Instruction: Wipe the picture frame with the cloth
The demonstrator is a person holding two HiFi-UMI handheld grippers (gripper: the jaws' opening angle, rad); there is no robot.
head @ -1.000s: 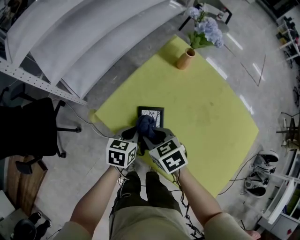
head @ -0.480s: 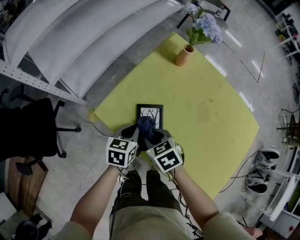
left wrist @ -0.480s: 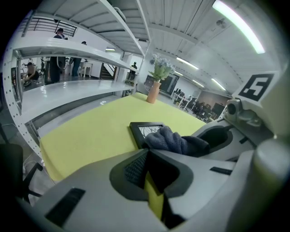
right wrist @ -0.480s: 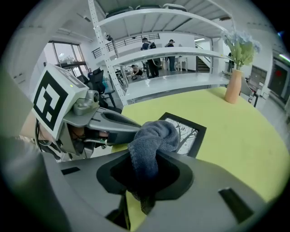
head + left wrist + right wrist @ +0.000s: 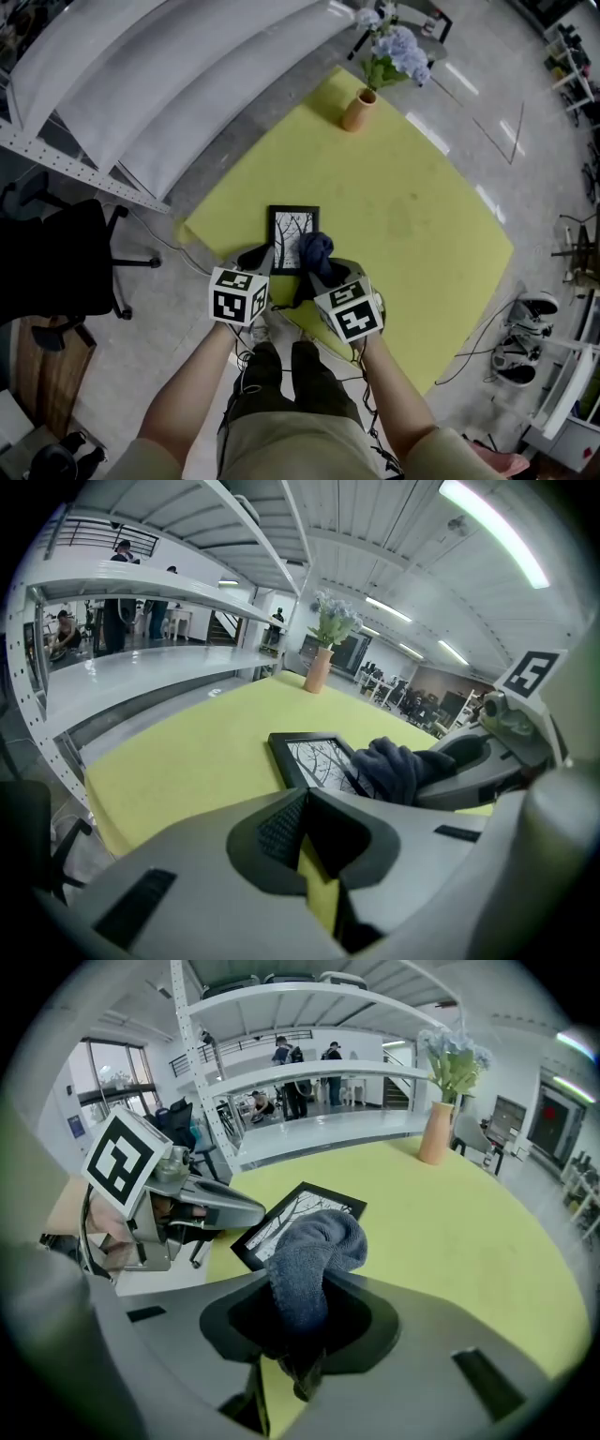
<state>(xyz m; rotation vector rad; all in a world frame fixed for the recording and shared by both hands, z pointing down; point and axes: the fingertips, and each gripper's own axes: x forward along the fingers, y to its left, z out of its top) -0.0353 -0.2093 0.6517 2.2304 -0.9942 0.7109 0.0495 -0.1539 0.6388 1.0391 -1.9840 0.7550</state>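
Note:
A black picture frame (image 5: 292, 234) with a branch print lies flat near the front edge of the yellow mat (image 5: 403, 206). My right gripper (image 5: 321, 270) is shut on a dark blue cloth (image 5: 315, 249), whose bunched end rests on the frame's right side. In the right gripper view the cloth (image 5: 314, 1246) rises from between the jaws and droops over the frame (image 5: 305, 1206). My left gripper (image 5: 257, 259) sits at the frame's near left corner, shut with nothing in it. From the left gripper view, the frame (image 5: 317, 759) lies just ahead of the closed jaw tips (image 5: 308, 794).
A terracotta vase with blue flowers (image 5: 357, 110) stands at the mat's far corner. White shelving (image 5: 141, 84) runs along the left, with a black office chair (image 5: 56, 258) below it. Cables trail on the floor near my feet, and shoes (image 5: 520, 342) lie at the right.
The right gripper has carried the cloth rightward across the frame, from its near middle to its right side. The left gripper has shifted slightly left.

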